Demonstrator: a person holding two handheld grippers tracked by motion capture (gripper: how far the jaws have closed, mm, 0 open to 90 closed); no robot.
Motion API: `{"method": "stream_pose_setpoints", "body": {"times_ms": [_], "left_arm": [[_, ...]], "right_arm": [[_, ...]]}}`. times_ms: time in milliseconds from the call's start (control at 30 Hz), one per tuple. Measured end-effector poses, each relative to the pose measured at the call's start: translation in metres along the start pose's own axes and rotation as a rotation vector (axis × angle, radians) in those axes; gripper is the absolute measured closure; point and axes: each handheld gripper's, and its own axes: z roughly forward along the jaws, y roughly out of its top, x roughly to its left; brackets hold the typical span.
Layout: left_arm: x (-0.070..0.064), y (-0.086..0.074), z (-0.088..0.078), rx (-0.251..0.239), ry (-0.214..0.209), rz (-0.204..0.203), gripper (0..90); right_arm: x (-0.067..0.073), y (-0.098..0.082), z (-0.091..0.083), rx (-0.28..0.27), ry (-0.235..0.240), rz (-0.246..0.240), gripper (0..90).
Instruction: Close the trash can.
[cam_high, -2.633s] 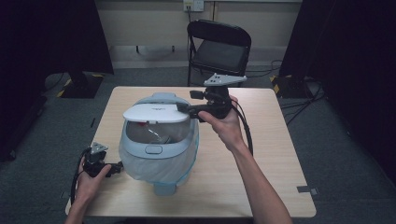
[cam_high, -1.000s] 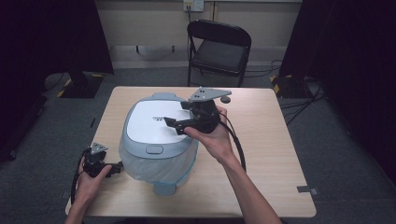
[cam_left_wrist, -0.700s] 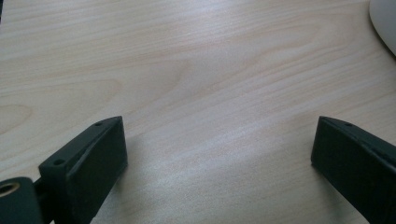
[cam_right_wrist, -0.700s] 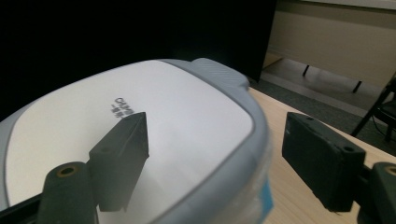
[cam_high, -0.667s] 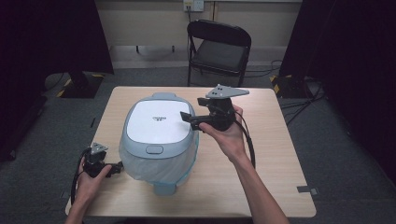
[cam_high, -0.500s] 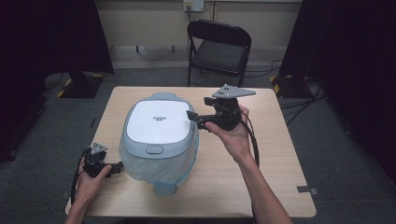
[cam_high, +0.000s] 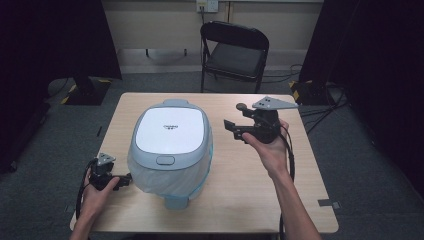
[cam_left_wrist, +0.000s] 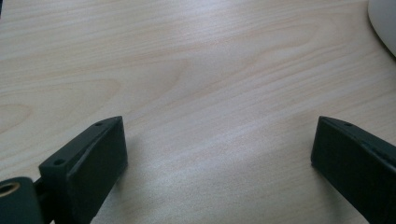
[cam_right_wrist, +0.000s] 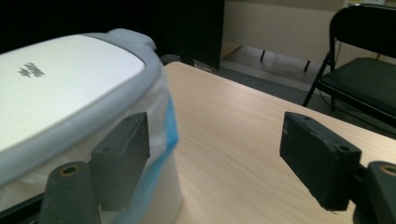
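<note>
A pale blue-grey bin (cam_high: 170, 150) with a white lid (cam_high: 170, 131) stands on the wooden table (cam_high: 240, 190), left of centre. Its lid is down, and a clear bag liner with a blue hem (cam_right_wrist: 163, 123) hangs out under the rim. My right gripper (cam_high: 231, 129) hovers open just right of the bin, jaws pointing at it and holding nothing. In the right gripper view the bin (cam_right_wrist: 60, 88) sits beside the left jaw. My left gripper (cam_high: 122, 180) rests open on the table at the bin's front left; its own view has bare wood between the jaws (cam_left_wrist: 219, 135).
A black folding chair (cam_high: 235, 50) stands behind the table's far edge; the right gripper view has the chair (cam_right_wrist: 359, 79) at its upper right. Black curtains flank the room. Bare tabletop lies right of and in front of the bin.
The bin lid, raised earlier with my right gripper at its edge, is now down. The right gripper has since drawn back to the right, off the bin. The left gripper stayed put.
</note>
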Motion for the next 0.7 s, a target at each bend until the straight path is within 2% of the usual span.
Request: {"method": "stream_pose_setpoints", "body": {"times_ms": [200,367,433,700], "left_arm": [[0.0,0.0,0.0,0.0,0.0,-0.001,3.1],[0.0,0.0,0.0,0.0,0.001,0.0,3.1],[0.0,0.0,0.0,0.0,0.0,-0.001,3.1],[0.001,0.0,0.0,0.007,0.0,-0.007,1.9]], "right_arm": [[-0.013,-0.015,-0.007,0.011,-0.034,0.03,22.7],[-0.027,-0.036,-0.009,0.046,-0.071,0.062,22.7],[-0.032,-0.045,-0.008,0.09,-0.086,0.057,22.5],[-0.05,-0.079,-0.014,0.142,-0.125,0.103,22.5]]}}
